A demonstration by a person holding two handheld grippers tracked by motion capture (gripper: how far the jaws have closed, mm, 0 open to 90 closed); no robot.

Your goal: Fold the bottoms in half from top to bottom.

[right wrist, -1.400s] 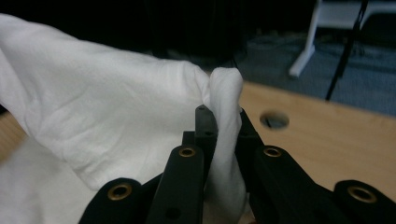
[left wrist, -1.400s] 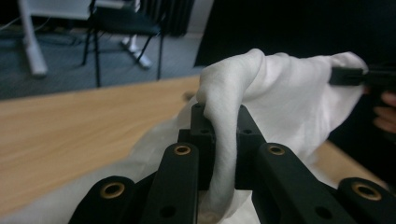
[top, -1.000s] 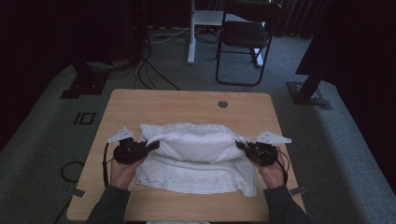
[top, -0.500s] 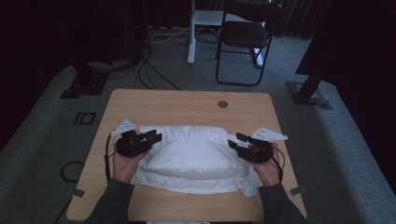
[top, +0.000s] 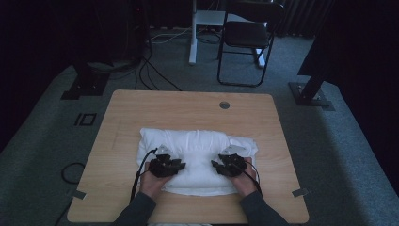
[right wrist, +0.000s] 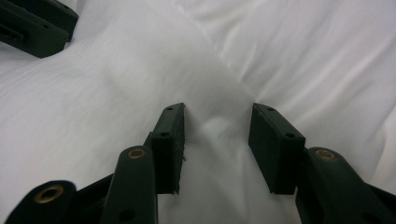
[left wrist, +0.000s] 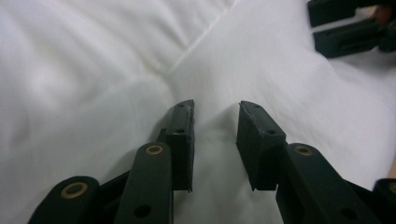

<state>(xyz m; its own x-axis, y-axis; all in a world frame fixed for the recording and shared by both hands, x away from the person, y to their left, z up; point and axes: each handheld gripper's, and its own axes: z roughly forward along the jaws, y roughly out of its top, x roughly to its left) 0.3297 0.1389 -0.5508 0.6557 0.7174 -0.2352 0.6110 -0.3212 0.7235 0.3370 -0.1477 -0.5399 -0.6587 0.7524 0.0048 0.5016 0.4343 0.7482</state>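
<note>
I see one white padded cloth (top: 197,160), quilt-like and puffy, folded into a thick rectangular bundle. It lies flat on the near half of the table, long side running left to right, near edge close to my side. Upper layer bulges like a pillow; a thinner layer pokes out beneath it at the right end and along the near edge. Up close the fabric (left wrist: 107,70) is soft, finely creased, with a stitched seam crossing it; a small pucker stands up (right wrist: 217,128)
</note>
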